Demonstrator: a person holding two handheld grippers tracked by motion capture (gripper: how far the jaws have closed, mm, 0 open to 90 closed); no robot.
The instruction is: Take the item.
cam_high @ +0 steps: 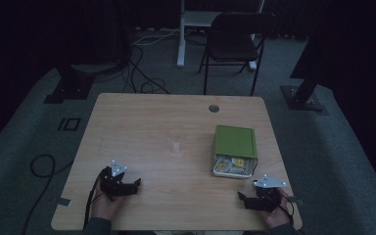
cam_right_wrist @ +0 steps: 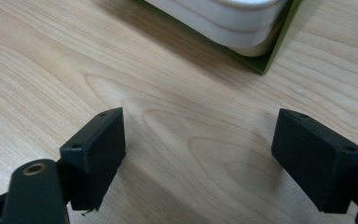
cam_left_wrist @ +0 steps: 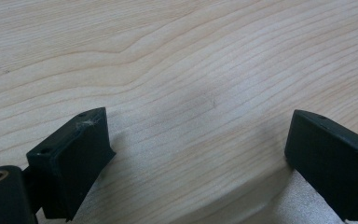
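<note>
On the right half of the wooden table (cam_high: pixel 142 122) lies a white box with a green lid (cam_high: pixel 234 141), slid partly open so that yellow packets (cam_high: pixel 229 166) show at its near end. My left gripper (cam_high: pixel 136 184) rests near the front left edge, held in a hand, jaws wide apart over bare wood (cam_left_wrist: pixel 198 135). My right gripper (cam_high: pixel 242 197) rests near the front right corner, just in front of the box. It is open too, and the box's white rim and green edge (cam_right_wrist: pixel 242 28) lie a short way beyond its jaws.
A faint clear object, perhaps a small cup (cam_high: pixel 175 146), stands mid-table. A round cable hole (cam_high: pixel 214 108) sits near the far edge. Beyond the table are a black chair (cam_high: pixel 235 41), a white desk leg (cam_high: pixel 181 34), floor cables (cam_high: pixel 142 78) and two dark stand bases (cam_high: pixel 303 98).
</note>
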